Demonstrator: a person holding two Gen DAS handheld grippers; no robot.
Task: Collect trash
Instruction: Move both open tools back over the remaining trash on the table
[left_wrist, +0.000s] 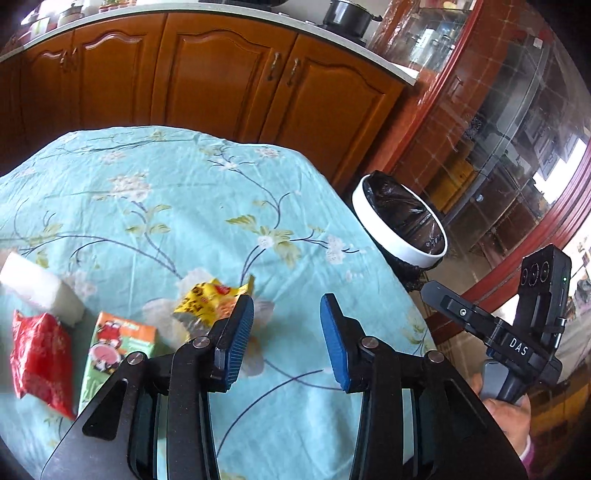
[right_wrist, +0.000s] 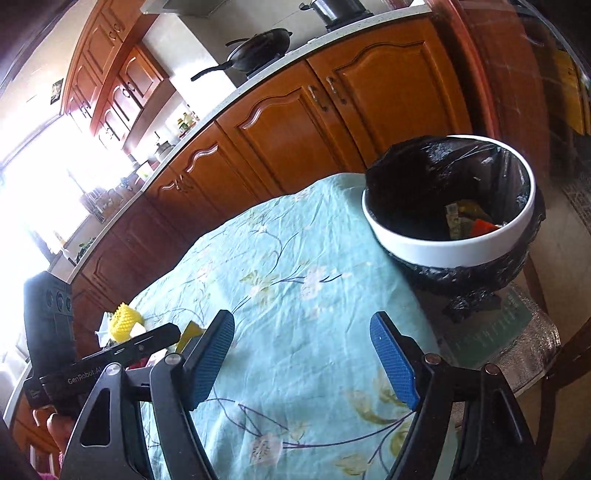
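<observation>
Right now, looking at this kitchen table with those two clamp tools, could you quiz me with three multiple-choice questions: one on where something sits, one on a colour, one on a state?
1. Where does the trash bin stand?
A. past the table's edge, on the side away from the wrappers
B. in the middle of the tablecloth
C. up on the counter

2. What colour is the wrapper nearest the left gripper?
A. purple
B. yellow
C. black

3. How do the right gripper's jaws stand?
A. shut on a wrapper
B. shut on nothing
C. open, holding nothing

Answers:
1 A: its white rim sits beyond the blue floral tablecloth, lined with a black bag.
2 B: the yellow wrapper lies just beside the left gripper's blue pads; the red wrapper lies farther off.
3 C: only tablecloth shows between its spread fingers.
</observation>
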